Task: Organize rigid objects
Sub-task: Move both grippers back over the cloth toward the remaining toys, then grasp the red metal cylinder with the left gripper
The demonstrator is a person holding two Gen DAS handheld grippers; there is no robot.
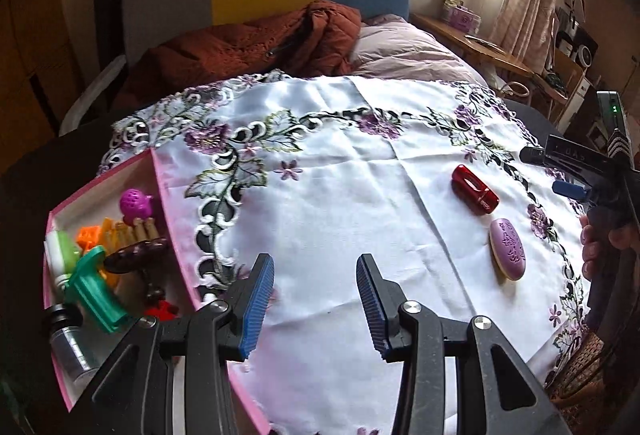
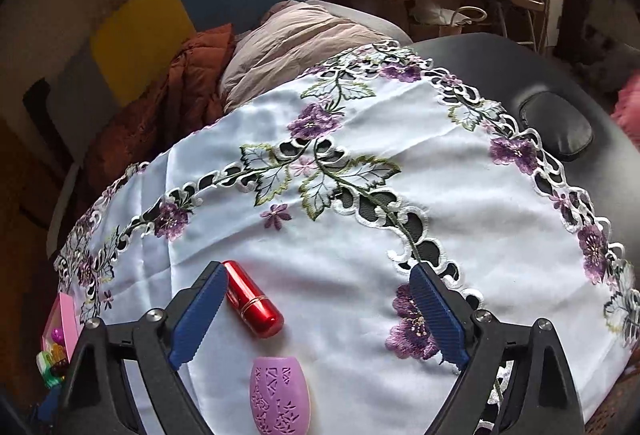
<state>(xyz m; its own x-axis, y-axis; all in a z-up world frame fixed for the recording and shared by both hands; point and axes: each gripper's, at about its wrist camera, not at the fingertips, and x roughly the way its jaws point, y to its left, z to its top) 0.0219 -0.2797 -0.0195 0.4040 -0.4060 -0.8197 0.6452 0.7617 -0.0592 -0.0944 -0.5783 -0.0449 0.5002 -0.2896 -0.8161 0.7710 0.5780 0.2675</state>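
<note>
Left gripper (image 1: 316,299) hovering with jaws apart and empty over white embroidered tablecloth (image 1: 340,195), right gripper (image 2: 316,319) gaping wide around glossy red metal cylinder (image 2: 253,303), purple oval patterned brush (image 2: 279,391) lying just beside, pink cardboard box (image 1: 168,235) holding small plastic trinkets.

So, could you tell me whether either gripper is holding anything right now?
Nothing is held: left gripper and right gripper both stand open.

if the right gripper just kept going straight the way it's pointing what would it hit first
Most likely the white tablecloth. The right gripper is open and tilted down at bare cloth. The red tube lies beside its left finger and the purple oval nearer the camera, both probably off the line, though depth is unclear.
</note>
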